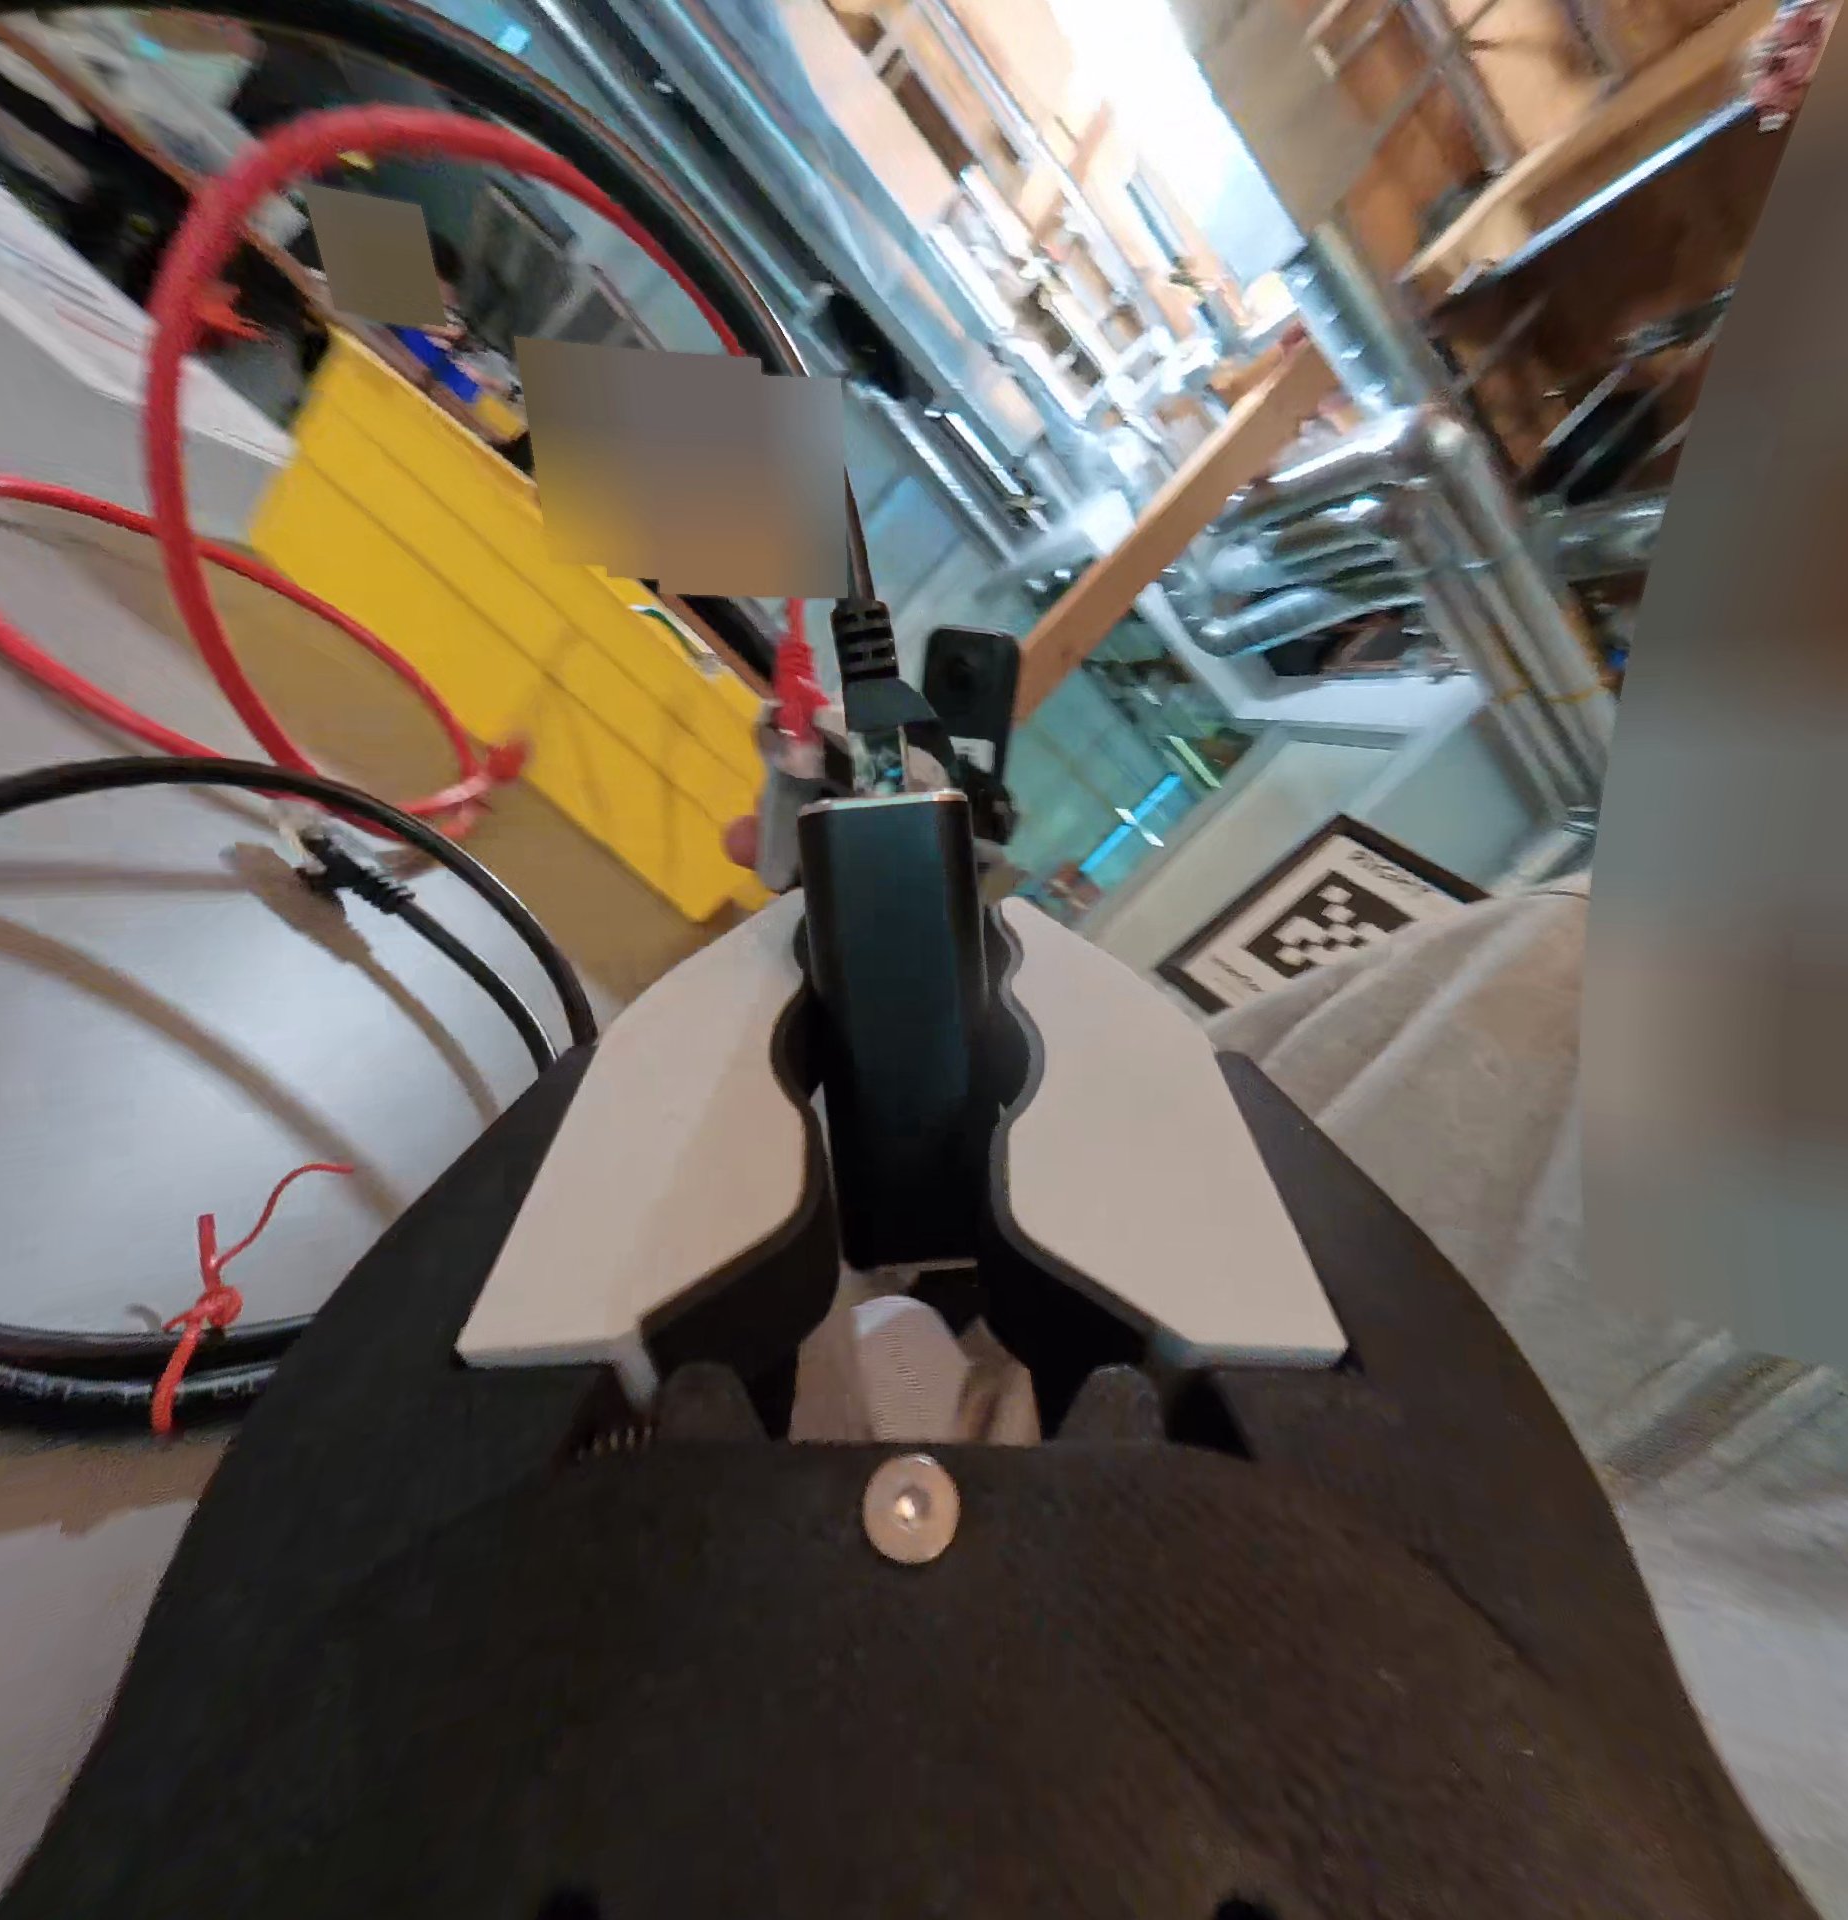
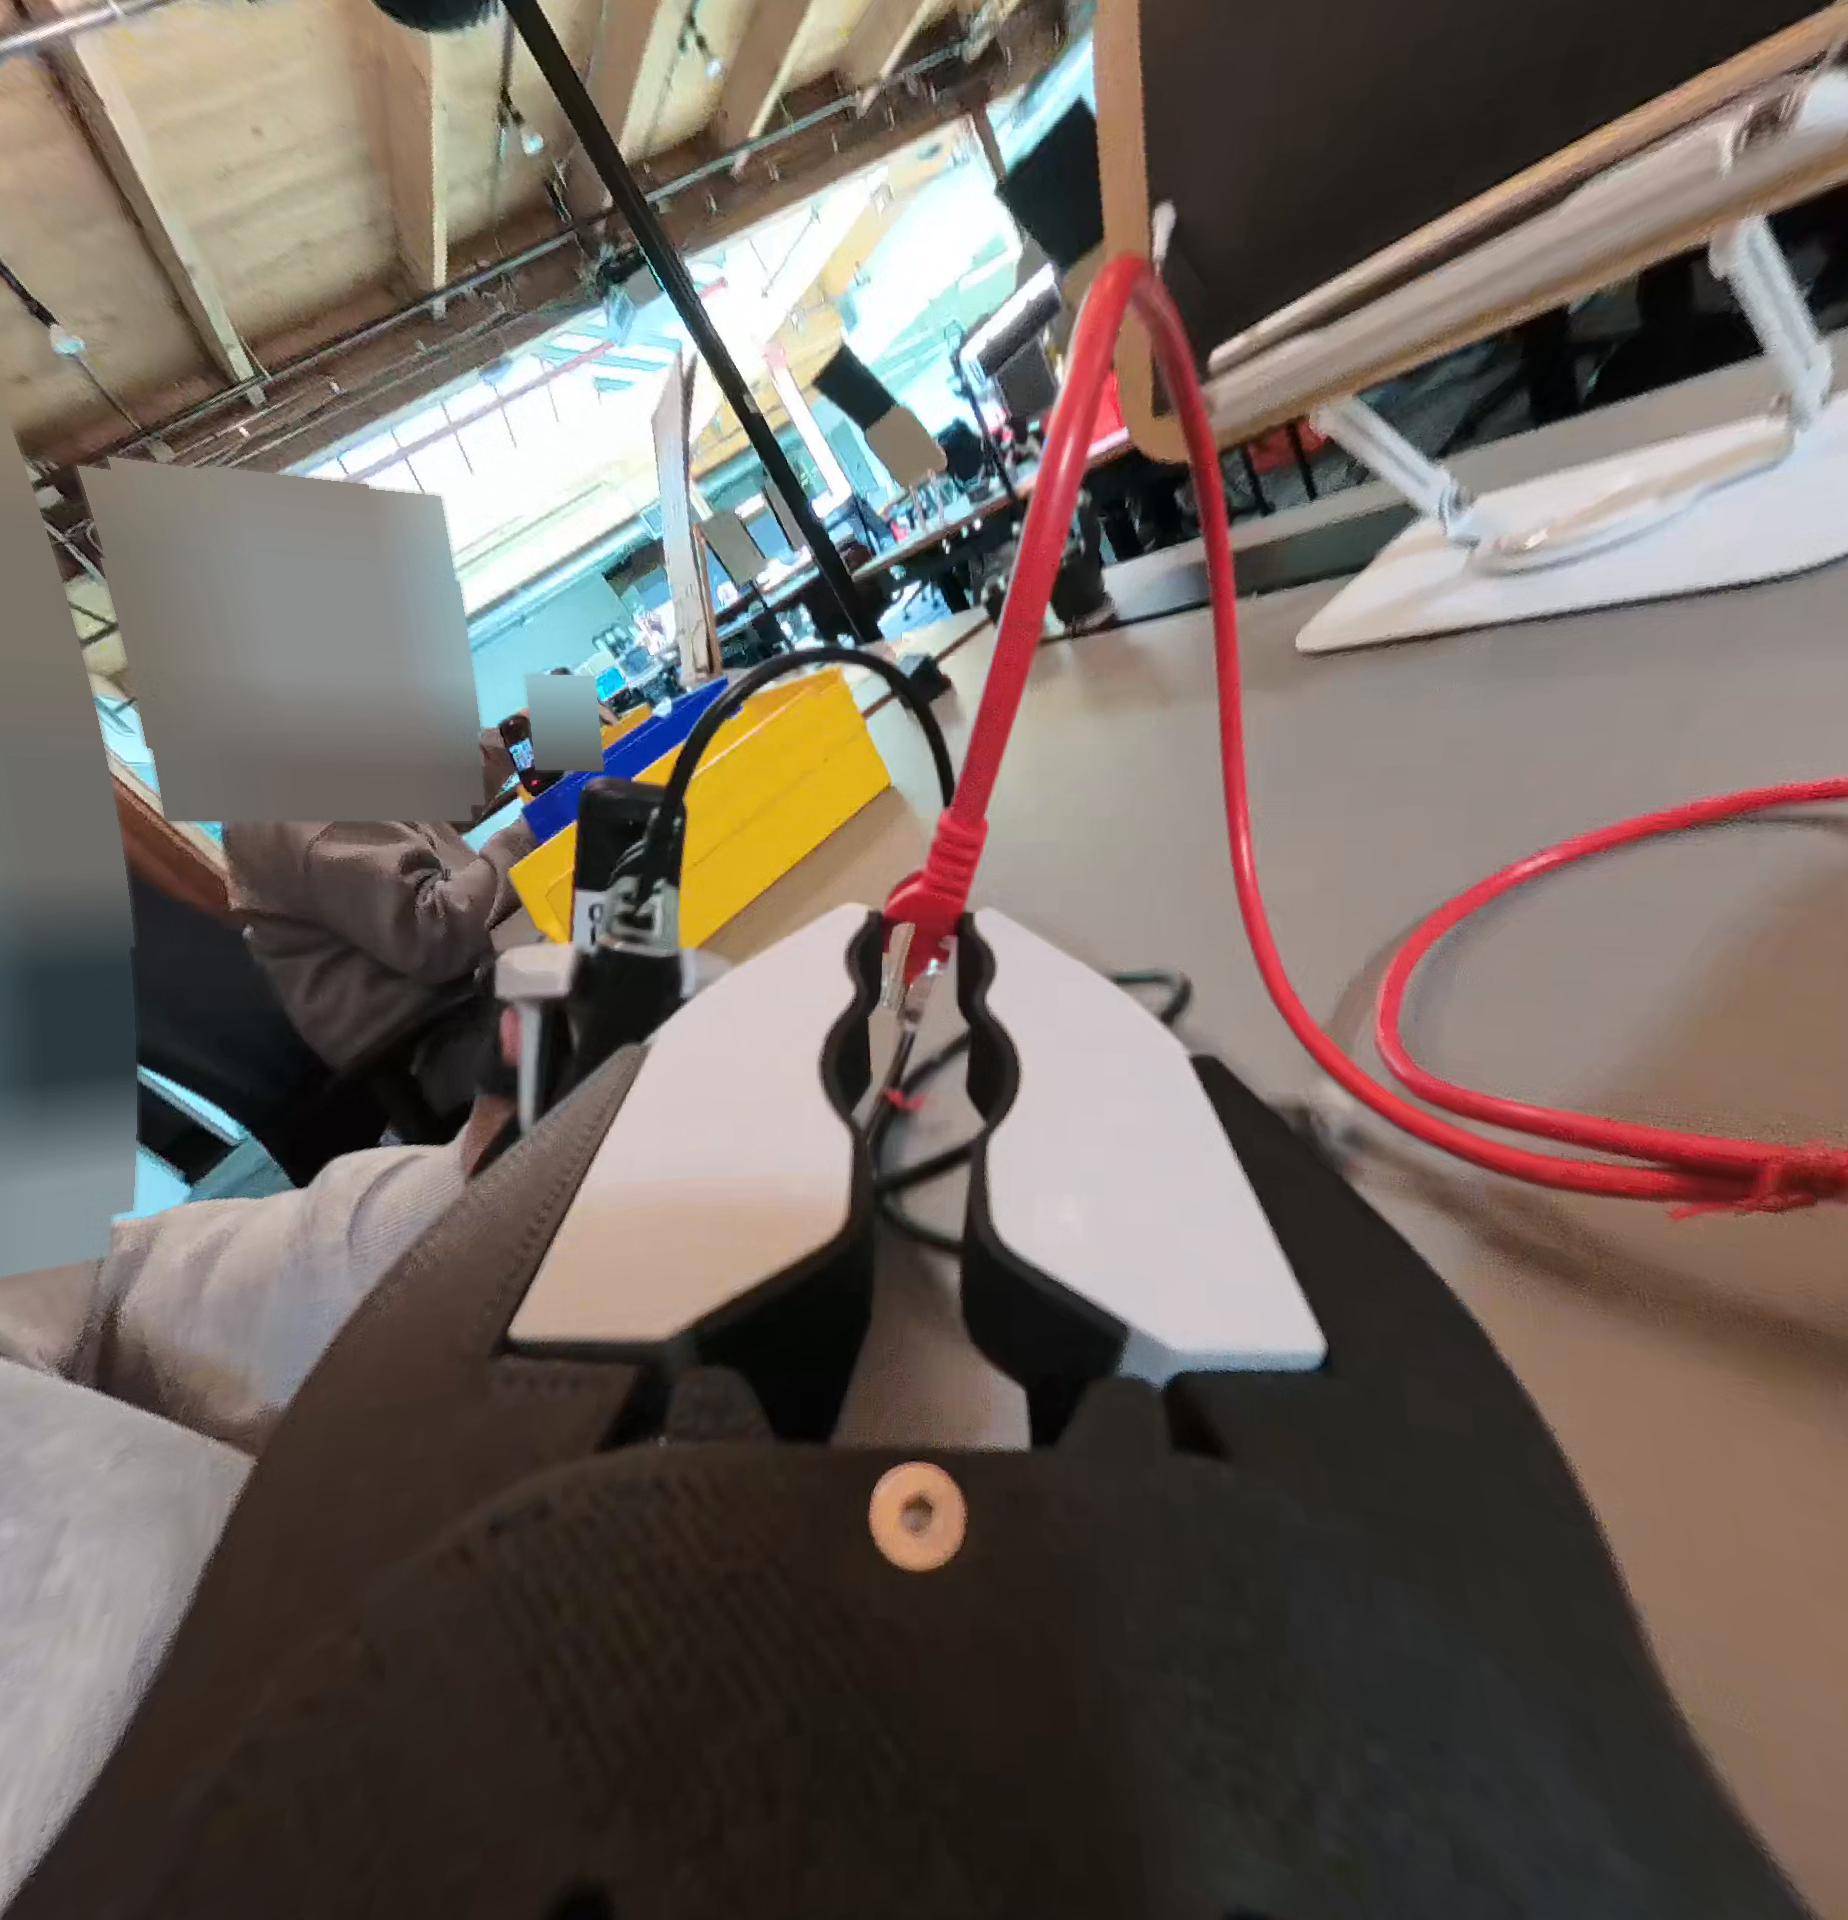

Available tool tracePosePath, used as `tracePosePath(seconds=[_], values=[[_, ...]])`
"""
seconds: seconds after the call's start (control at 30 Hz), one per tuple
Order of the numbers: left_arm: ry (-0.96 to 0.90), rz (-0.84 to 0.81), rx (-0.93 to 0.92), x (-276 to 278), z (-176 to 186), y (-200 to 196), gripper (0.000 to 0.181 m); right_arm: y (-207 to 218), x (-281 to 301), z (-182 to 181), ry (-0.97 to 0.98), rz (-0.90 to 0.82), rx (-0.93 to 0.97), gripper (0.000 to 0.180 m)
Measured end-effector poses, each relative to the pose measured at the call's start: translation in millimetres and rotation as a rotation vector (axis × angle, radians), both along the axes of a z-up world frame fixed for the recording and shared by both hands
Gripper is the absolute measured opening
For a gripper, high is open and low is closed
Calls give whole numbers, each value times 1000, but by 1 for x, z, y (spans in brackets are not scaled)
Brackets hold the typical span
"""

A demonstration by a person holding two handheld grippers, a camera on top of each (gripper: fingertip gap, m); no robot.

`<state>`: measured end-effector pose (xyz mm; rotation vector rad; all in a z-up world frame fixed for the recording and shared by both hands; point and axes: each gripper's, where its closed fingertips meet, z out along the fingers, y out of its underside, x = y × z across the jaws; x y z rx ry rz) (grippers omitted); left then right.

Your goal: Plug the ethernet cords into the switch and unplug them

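Observation:
My left gripper is shut on the black switch and holds it up off the table. A black ethernet cord's plug sits in the switch's far end. My right gripper is shut on the red ethernet cord's plug, with the red cord rising from it and looping over the table. In the left wrist view the red plug is just left of the switch's far end, beside the black plug. In the right wrist view the switch is to the left, apart from the red plug.
A yellow bin and a blue bin stand on the grey table. Another black cord lies loose at the left. A white monitor stand is at the far right, and a black-and-white marker board to the right. A person sits behind.

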<state>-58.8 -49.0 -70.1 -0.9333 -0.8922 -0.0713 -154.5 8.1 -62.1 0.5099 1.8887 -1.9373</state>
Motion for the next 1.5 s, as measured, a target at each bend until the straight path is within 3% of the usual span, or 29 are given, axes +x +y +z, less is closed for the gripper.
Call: tracePosePath(seconds=[0.27, 0.3, 0.37, 0.4, 0.47, 0.73, 0.87, 1.0, 1.13, 1.27, 1.5], values=[[-41, 278, 1, -11, -10, -69, 27, -8, 17, -4, -191, 96, -53, 15], [-41, 293, 10, -11, -10, -74, 27, -9, 11, -8, -216, 60, -38, 23], [-39, 309, 38, -11, -10, -78, 27, -11, -5, -20, -201, -18, 41, 60], [-40, 307, 43, -11, -10, -78, 27, -11, -9, -25, -155, -36, 93, 72], [-44, 298, 31, -12, -11, -76, 27, -13, -13, -29, -32, -64, 159, 77], [-53, 290, 50, -13, -12, -75, 27, -26, -10, -44, 567, -143, 419, 79], [-57, 286, 53, -13, -12, -74, 27, -30, -21, -52, 672, -162, 499, 82], [-61, 274, 41, -14, -14, -71, 27, -32, -36, -59, 660, -167, 539, 87], [-62, 271, 51, -14, -13, -72, 26, -40, -43, -75, 467, -100, 557, 98], [-64, 271, 65, -14, -13, -73, 26, -38, -46, -94, 354, -55, 623, 99], [-69, 252, 76, -14, -14, -72, 26, -37, -41, -104, 318, -5, 674, 102]])
